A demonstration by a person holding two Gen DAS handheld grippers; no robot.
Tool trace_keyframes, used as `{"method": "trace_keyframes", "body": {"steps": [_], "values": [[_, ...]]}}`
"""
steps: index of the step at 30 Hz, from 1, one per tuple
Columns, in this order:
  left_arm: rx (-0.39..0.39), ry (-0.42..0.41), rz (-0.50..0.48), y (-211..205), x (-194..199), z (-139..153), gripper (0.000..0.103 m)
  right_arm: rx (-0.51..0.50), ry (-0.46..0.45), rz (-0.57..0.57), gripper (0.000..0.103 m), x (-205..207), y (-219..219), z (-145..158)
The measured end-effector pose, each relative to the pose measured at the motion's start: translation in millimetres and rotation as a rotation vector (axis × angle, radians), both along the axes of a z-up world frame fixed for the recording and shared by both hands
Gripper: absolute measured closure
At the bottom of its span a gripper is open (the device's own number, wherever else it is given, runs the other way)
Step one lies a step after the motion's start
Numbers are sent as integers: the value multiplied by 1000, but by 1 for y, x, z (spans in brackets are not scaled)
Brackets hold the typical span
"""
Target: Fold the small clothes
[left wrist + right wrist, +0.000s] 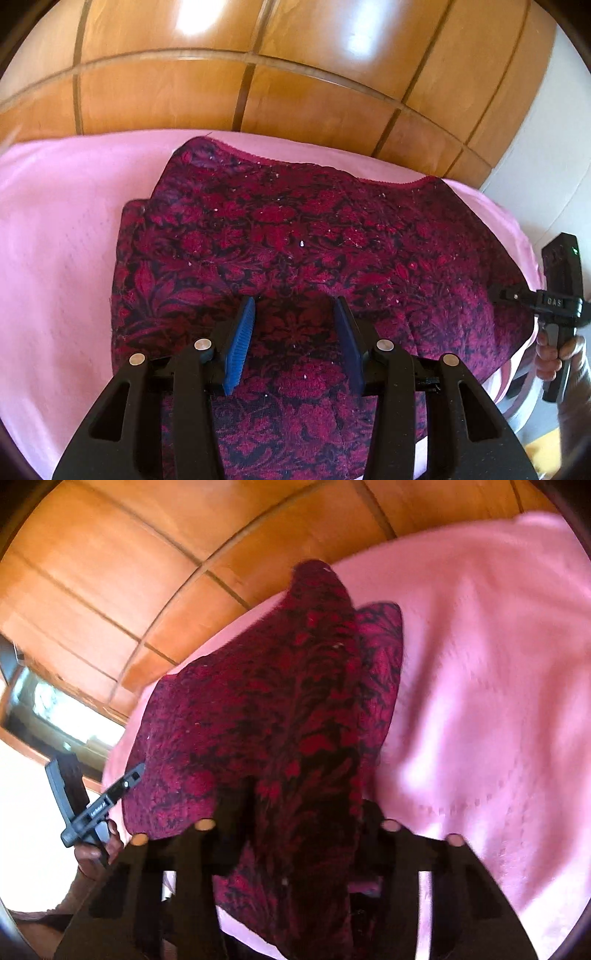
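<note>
Dark red floral garment point(295, 240) lies on pink sheet point(55, 240), long axis running left-right in the left wrist view, scalloped hem toward wood panel wall point(295, 74). Left gripper point(295, 339) angled down over near edge, 2 blue pads point(240, 343) part-open with cloth between, grip unclear. Right gripper point(498, 295) pinches garment's right edge, cloth bunched between its fingers.

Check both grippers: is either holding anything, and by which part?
The right gripper pinches the red patterned garment at its side edge, cloth bunched between its fingers. The left gripper has its pads apart above the garment, gripping nothing.
</note>
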State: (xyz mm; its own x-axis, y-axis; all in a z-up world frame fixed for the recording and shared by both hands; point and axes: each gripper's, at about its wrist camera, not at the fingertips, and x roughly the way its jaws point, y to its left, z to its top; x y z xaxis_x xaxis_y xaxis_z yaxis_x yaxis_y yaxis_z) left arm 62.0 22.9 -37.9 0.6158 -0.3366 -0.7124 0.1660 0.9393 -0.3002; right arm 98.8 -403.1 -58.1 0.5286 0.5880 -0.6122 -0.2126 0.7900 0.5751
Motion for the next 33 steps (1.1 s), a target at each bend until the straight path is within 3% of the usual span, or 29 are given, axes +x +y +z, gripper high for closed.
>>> {"method": "trace_keyframes", "body": {"steps": [5,8,15,18,22,26,28,31,33], "values": [[-41,-1,0,5,-2,-1,60,50,-64,25,72,-16,12,41],[-108,4,13,16,-3,-2,60,69,-130,71,75,-19,41,75],[-262,-5,34,46,-10,-4,60,81,-238,227,78,-10,152,132],[-291,-18,58,61,-19,-1,60,31,-231,280,79,-1,204,130],[-380,-44,165,114,-44,3,60,-58,-222,328,79,-1,256,116],[-446,-63,245,164,-64,9,60,-247,-280,375,78,-15,305,100],[-515,-76,241,181,-69,16,60,-352,-323,404,77,-29,323,82],[-572,-106,200,189,-69,30,60,-450,-417,427,70,-47,339,65],[-591,-117,141,181,-62,42,60,-466,-456,426,54,-54,334,62]]}}
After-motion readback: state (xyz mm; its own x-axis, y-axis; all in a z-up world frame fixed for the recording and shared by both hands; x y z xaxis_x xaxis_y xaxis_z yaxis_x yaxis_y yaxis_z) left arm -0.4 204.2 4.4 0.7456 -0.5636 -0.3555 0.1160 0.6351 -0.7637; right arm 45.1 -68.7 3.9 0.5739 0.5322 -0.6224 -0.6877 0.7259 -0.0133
